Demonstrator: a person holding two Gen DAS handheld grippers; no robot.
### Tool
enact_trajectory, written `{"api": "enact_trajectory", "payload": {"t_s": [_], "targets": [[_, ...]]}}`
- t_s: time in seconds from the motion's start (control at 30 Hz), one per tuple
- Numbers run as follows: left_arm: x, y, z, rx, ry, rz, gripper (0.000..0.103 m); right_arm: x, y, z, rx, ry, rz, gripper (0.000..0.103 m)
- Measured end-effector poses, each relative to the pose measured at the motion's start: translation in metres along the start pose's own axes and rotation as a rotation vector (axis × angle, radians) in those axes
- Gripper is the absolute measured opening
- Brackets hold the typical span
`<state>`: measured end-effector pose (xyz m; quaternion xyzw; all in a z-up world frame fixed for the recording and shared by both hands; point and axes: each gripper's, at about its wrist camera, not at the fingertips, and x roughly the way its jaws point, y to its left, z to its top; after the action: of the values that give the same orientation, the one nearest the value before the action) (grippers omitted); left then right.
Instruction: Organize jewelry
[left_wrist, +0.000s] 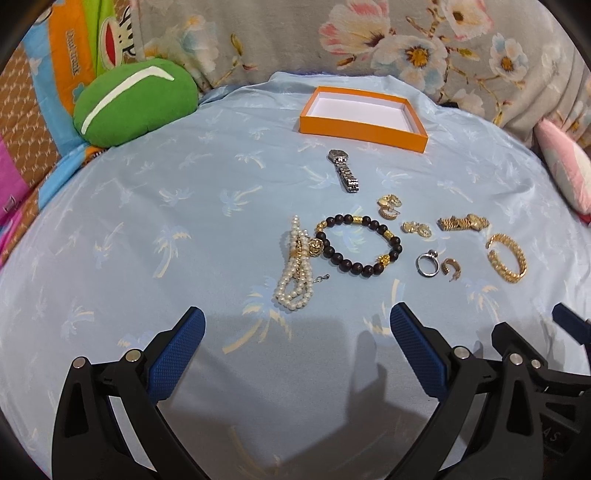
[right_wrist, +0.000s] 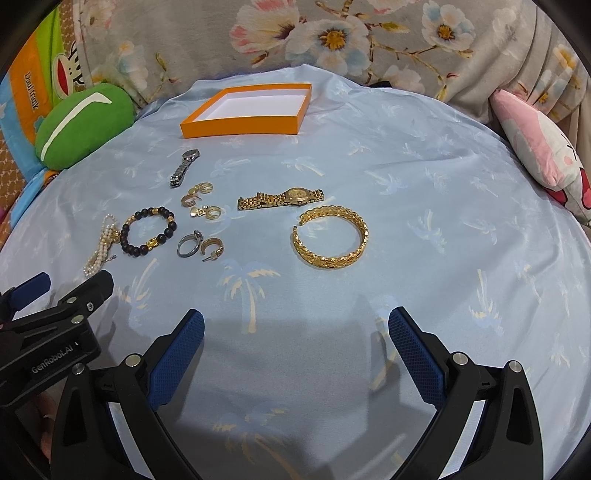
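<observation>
Jewelry lies spread on a light blue palm-print cloth (left_wrist: 147, 206). An empty orange box (left_wrist: 364, 120) (right_wrist: 247, 110) with a white inside sits at the far side. In front of it are a silver watch (left_wrist: 344, 170) (right_wrist: 184, 167), gold earrings (left_wrist: 389, 206) (right_wrist: 201, 201), a dark bead bracelet (left_wrist: 356, 242) (right_wrist: 147, 230), a pearl bracelet (left_wrist: 293, 269) (right_wrist: 99, 243), a silver ring (left_wrist: 427, 263) (right_wrist: 189, 243), a gold watch (right_wrist: 280, 197) (left_wrist: 463, 222) and a gold bangle (right_wrist: 330, 236) (left_wrist: 506, 257). My left gripper (left_wrist: 297, 325) is open and empty, just short of the pearls. My right gripper (right_wrist: 295, 325) is open and empty, short of the bangle.
A green cushion (left_wrist: 133, 98) lies at the far left on bright printed bedding. A floral grey fabric (left_wrist: 406, 40) rises behind the box. A pink and white pillow (right_wrist: 543, 147) sits at the far right. The left gripper's body shows low left in the right wrist view (right_wrist: 55, 317).
</observation>
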<state>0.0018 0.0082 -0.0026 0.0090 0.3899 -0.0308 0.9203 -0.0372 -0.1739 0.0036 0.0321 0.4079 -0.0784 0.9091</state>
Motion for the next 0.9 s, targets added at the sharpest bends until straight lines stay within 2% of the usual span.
{"api": "enact_trajectory", "payload": {"t_s": [0.13, 0.3, 0.47, 0.53, 0.67, 0.77, 0.9], "targets": [[0.004, 0.020, 0.006, -0.055, 0.028, 0.027, 0.098, 0.000, -0.010, 0.002, 0.030, 0.008, -0.016, 0.098], [0.016, 0.044, 0.017, -0.166, 0.060, 0.005, 0.098, 0.004, -0.015, 0.004, 0.050, 0.024, -0.004, 0.098], [0.027, 0.038, 0.028, -0.120, 0.082, 0.021, 0.097, 0.004, -0.008, 0.005, 0.017, 0.022, -0.002, 0.098], [0.029, 0.033, 0.033, -0.097, 0.079, 0.009, 0.093, 0.006, -0.009, 0.008, 0.020, 0.024, 0.002, 0.098], [0.034, 0.024, 0.040, -0.072, 0.072, 0.016, 0.091, 0.008, -0.012, 0.009, 0.035, 0.030, 0.014, 0.098], [0.042, 0.021, 0.042, -0.055, 0.101, 0.009, 0.069, 0.009, -0.012, 0.011, 0.037, 0.034, 0.019, 0.098], [0.046, 0.015, 0.042, -0.009, 0.098, 0.025, 0.062, 0.010, -0.012, 0.012, 0.034, 0.033, 0.020, 0.098]]}}
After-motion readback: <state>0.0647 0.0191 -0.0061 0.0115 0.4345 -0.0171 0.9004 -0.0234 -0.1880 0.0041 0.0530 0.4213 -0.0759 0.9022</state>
